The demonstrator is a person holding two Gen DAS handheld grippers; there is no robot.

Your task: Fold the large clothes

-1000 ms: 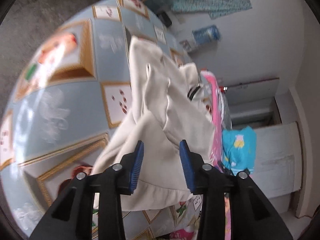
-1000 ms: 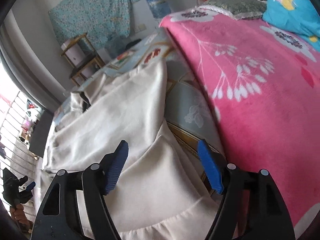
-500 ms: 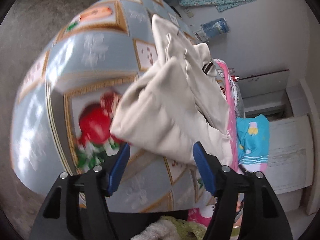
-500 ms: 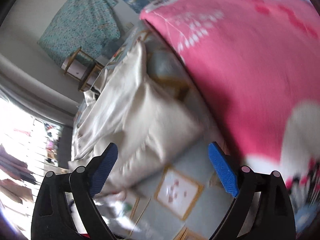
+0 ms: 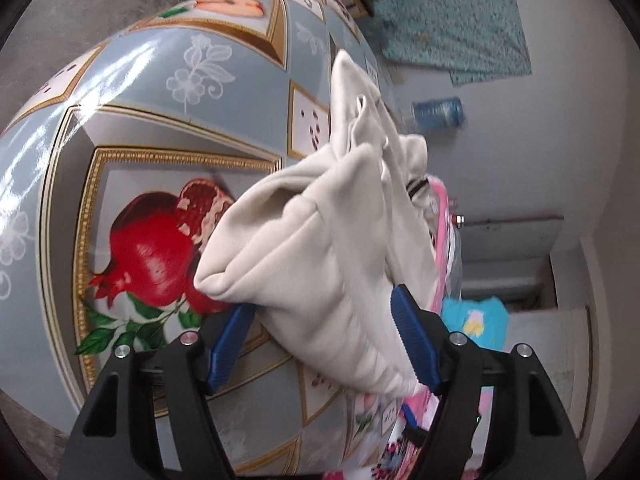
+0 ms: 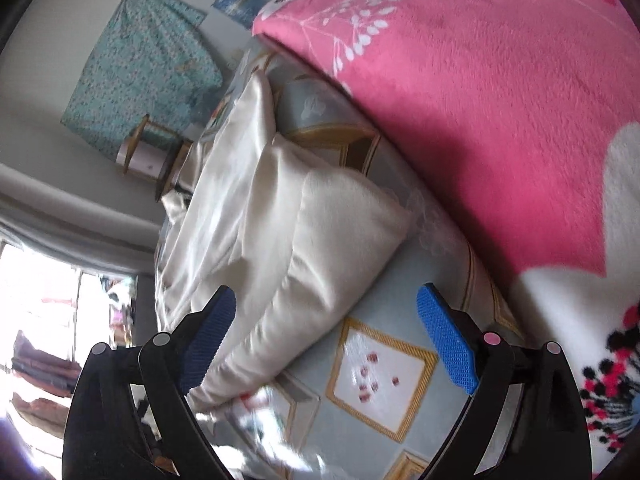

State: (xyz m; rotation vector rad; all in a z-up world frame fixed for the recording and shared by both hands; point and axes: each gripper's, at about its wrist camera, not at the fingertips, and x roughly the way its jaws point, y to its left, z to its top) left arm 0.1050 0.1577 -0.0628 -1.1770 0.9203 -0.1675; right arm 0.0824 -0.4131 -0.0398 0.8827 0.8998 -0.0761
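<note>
A cream garment (image 5: 320, 248) lies bunched and folded over on a glossy blue cloth with a pomegranate print (image 5: 160, 120). My left gripper (image 5: 320, 344) is open. The garment's ribbed near end sits between its blue pads (image 5: 412, 344), which do not squeeze it. In the right wrist view the same garment (image 6: 280, 216) lies in a doubled heap on the blue cloth (image 6: 380, 372). My right gripper (image 6: 332, 344) stands wide open. The heap's near corner is by its left finger, and only printed cloth shows between the jaws.
A pink blanket (image 6: 480, 100) rises right beside the garment. A turquoise cloth (image 6: 140, 64) hangs on the far wall, with a small wooden stand (image 6: 148, 152) below it. A water bottle (image 5: 438, 110) and a turquoise pillow (image 5: 476, 320) lie beyond. Grey floor borders the blue cloth.
The left jaws have spread and let the cream fabric go. The right jaws have widened too. The garment's near part now lies doubled over itself, and both views have rolled and pulled back.
</note>
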